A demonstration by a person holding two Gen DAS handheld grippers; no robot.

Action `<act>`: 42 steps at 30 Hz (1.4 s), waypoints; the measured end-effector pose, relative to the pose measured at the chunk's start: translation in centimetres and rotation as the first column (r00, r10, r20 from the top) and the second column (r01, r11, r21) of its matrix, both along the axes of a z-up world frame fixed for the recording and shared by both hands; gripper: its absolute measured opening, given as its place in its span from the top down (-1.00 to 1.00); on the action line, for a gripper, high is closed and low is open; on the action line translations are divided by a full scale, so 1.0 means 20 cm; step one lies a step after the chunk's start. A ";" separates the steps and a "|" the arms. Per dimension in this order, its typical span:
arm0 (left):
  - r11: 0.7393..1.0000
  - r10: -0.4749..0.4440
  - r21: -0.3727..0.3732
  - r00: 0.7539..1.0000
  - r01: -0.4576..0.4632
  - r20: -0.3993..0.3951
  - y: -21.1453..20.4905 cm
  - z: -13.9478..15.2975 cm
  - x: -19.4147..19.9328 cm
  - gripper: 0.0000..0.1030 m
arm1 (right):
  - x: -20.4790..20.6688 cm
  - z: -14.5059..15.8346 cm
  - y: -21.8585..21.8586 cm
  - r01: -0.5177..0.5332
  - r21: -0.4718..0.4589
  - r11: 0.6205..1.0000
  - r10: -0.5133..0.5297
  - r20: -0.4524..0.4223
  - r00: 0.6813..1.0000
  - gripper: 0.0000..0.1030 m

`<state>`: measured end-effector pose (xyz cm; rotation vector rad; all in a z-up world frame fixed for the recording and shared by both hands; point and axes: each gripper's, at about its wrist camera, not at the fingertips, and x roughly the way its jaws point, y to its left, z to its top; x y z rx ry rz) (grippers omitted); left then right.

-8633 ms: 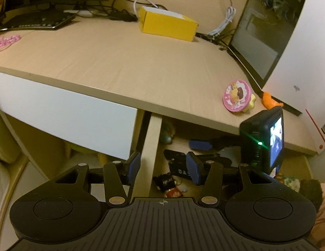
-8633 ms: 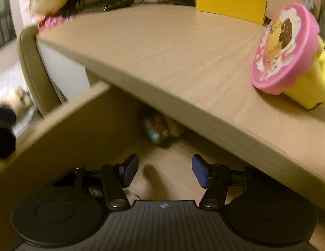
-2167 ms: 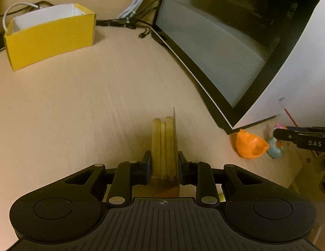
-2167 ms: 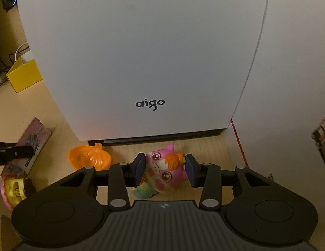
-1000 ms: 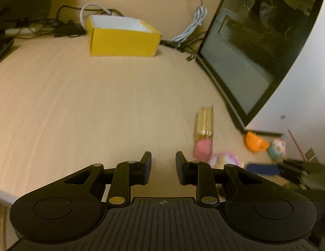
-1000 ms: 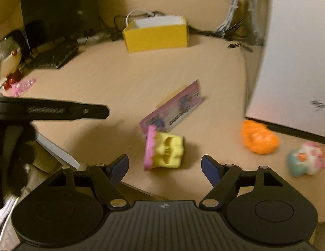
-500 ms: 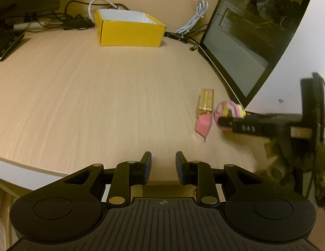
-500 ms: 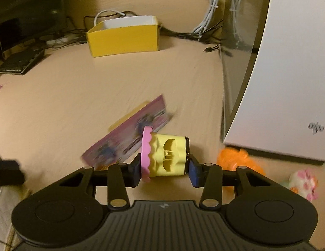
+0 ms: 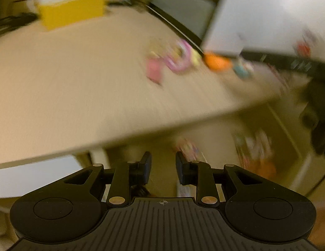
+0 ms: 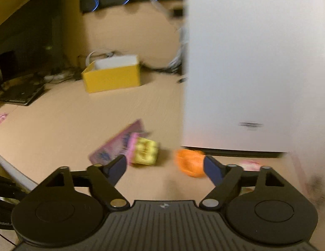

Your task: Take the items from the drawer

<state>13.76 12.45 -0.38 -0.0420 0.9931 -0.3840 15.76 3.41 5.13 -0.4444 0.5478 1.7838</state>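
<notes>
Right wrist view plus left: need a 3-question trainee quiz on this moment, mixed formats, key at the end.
1. True or false: the right gripper is clamped on the yellow and pink toy.
2. Multiple choice: in the right wrist view, the orange toy lies A) inside the yellow box, B) on the desk in front of the white case, C) between the left gripper's fingers.
3. Fill in: the left gripper holds ______ and points below the desk edge.

Key: 1 false, its jaws are spread wide and the toy lies on the desk beyond them. 2 B. 3 nothing.
</notes>
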 end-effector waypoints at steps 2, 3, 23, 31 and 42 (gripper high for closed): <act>0.997 -0.067 0.026 0.997 0.068 -0.034 -0.07 -0.05 0.00 0.46 | 0.07 0.00 -0.12 0.056 0.038 0.998 -0.057 0.038 0.998 -1.00; 0.993 -0.104 0.042 0.993 0.106 -0.050 -0.12 -0.08 0.00 0.46 | 0.09 -0.01 -0.19 0.078 0.059 0.995 -0.081 0.061 0.995 -1.00; 0.943 -0.215 0.257 0.977 0.209 -0.004 -0.59 -0.43 0.19 0.44 | 0.12 -0.55 -0.47 -0.002 -0.289 0.957 0.068 0.216 0.974 -0.99; 0.897 -0.335 0.299 0.942 0.326 -0.021 -0.68 -0.50 0.17 -0.29 | 0.23 -0.59 -0.48 0.013 -0.347 0.938 0.023 0.099 0.995 -0.99; 0.924 -0.291 0.282 0.953 0.258 0.083 -0.62 -0.43 0.15 -0.09 | 0.27 -0.61 -0.50 -0.010 -0.376 0.927 0.026 0.037 0.999 -0.99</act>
